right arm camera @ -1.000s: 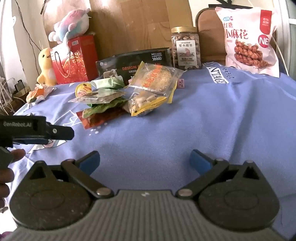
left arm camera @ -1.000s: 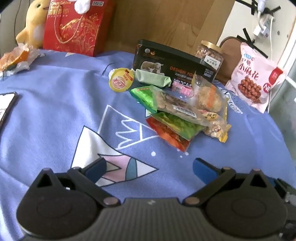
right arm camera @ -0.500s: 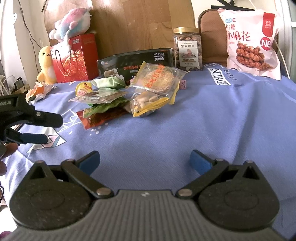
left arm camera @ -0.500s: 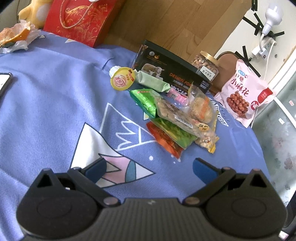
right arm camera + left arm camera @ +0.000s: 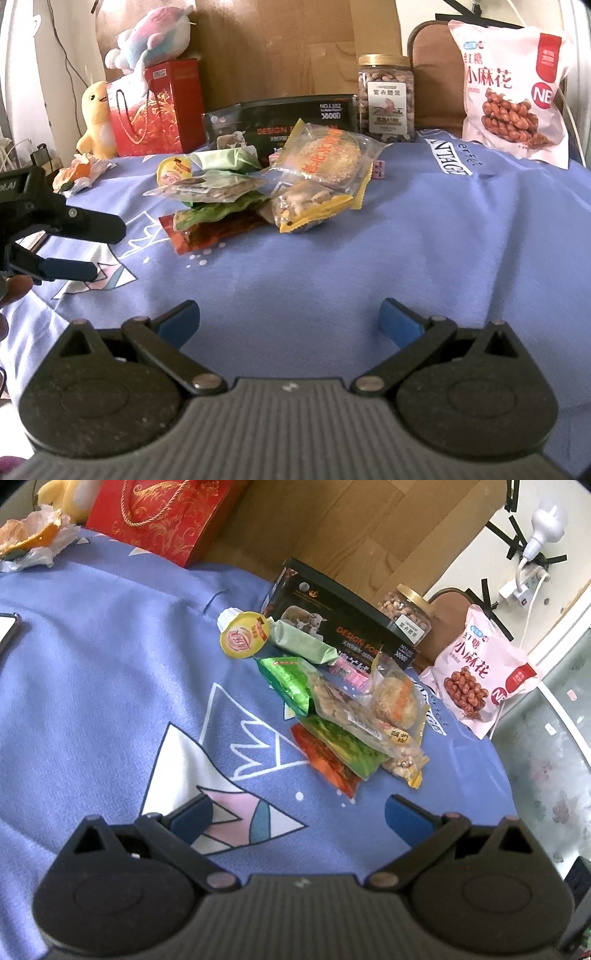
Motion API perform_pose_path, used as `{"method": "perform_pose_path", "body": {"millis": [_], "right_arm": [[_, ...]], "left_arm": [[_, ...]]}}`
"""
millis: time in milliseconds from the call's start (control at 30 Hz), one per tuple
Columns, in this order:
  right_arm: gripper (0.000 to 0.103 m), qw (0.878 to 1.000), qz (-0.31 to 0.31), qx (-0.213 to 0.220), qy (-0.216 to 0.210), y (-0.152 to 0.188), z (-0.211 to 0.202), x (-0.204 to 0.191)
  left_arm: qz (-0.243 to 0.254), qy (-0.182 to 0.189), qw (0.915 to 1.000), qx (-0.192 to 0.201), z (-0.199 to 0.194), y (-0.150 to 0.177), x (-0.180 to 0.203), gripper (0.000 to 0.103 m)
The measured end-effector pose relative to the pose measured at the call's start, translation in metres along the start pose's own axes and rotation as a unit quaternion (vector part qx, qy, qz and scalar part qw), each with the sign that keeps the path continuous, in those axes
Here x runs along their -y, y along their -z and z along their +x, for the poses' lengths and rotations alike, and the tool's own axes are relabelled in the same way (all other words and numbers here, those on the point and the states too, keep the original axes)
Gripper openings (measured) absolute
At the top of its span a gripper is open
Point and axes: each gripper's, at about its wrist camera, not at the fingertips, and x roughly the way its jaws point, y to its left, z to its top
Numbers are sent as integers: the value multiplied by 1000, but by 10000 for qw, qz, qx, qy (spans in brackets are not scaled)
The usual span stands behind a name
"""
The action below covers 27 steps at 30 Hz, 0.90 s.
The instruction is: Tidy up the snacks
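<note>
The left gripper [image 5: 299,814] is held with its jaws spread wide and nothing caught between the blue pads [image 5: 406,818]. The right gripper [image 5: 290,320] is likewise held wide apart and empty. From the right wrist view the left gripper [image 5: 79,249] is seen side-on at the left edge (fingertips of the holding hand [image 5: 14,290] are glimpsed beneath it).

Periwinkle cloth [image 5: 92,686] with white-and-pink triangle prints, red gold-scrolled gift bag [image 5: 162,513], pink snack bag [image 5: 480,672], black box [image 5: 343,627].

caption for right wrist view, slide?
Open right gripper faces a snack pile on the blue cloth; left gripper enters alongside.
</note>
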Motion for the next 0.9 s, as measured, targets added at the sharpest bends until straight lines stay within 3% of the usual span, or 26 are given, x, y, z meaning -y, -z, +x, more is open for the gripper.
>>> {"method": "perform_pose_path", "body": {"millis": [100, 333, 433, 533, 667, 800, 900], "right_arm": [[103, 10000, -14, -18, -25, -1, 1, 0], [103, 9994, 30, 46, -337, -13, 4, 3], [103, 9987, -12, 67, -500, -22, 8, 5], [85, 9956, 53, 34, -937, -38, 12, 10], [66, 9844, 363, -25, -1722, -66, 19, 17], [58, 9798, 672, -242, -1870, -95, 43, 23], [52, 9747, 816, -767, -1937, -101, 69, 26]], "left_arm": [[192, -32, 9998, -33, 1, 1, 3, 103], [1408, -251, 9897, 51, 1, 22, 19, 103], [1409, -224, 9897, 103, -8, 17, 15, 103], [1703, -332, 9830, 602, -26, -1, 19, 102], [1606, 162, 9830, 871, -36, -43, 23, 101], [1397, 372, 9889, 338, -2, -75, 28, 78], [1190, 376, 9920, -190, 30, -83, 25, 56]]}}
